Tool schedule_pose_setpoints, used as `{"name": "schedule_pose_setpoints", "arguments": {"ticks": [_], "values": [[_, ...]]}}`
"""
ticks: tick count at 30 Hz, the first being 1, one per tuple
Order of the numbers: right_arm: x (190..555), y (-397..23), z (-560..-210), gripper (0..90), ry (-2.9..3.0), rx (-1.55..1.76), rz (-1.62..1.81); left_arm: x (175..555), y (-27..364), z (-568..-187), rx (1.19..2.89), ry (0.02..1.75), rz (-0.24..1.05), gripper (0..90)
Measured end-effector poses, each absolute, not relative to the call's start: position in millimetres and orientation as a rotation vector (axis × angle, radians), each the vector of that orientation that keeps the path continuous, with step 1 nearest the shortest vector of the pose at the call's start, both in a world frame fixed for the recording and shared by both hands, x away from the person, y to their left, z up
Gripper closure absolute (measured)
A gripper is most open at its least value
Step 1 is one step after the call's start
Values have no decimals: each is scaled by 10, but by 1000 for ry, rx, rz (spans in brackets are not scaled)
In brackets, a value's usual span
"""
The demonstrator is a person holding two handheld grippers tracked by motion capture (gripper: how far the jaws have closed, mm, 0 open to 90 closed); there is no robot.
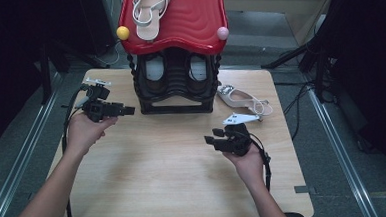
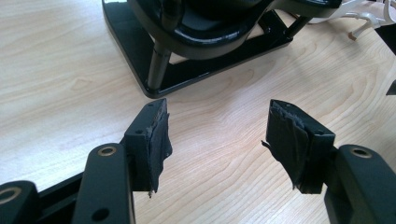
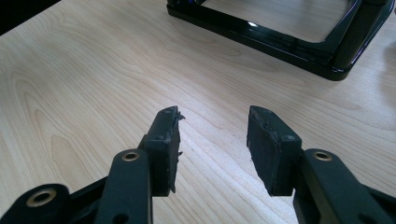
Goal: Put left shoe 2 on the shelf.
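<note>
Nearby, the black rack (image 1: 174,84) stands upright at the table's (image 1: 159,175) far edge, its open front toward the person. Left gripper (image 1: 126,111) and right gripper (image 1: 210,136) hover released, empty, above pale wood; dark floor surrounds.

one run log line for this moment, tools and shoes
left tool: open, empty, beside shoe rack | right tool: open, empty, over table | white sandal: on table right of rack | sandal on red top

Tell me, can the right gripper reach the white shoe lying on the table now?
Probably yes: the right gripper has open, empty jaws, and the white shoe lies just beyond it on bare table, beside the shoe rack.
</note>
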State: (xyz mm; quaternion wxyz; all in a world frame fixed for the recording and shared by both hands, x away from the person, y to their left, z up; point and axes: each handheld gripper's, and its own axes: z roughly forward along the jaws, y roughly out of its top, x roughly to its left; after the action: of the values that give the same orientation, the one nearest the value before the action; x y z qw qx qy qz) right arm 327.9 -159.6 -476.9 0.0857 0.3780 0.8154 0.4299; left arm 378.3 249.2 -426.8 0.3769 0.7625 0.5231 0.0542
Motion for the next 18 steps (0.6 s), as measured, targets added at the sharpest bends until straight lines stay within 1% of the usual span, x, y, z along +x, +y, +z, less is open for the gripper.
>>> {"name": "schedule_pose_setpoints", "arguments": {"ticks": [18], "values": [[3295, -1633, -4762, 555, 2417, 1121, 1279, 3543, 2441, -4541, 1954, 1329, 104, 396]]}}
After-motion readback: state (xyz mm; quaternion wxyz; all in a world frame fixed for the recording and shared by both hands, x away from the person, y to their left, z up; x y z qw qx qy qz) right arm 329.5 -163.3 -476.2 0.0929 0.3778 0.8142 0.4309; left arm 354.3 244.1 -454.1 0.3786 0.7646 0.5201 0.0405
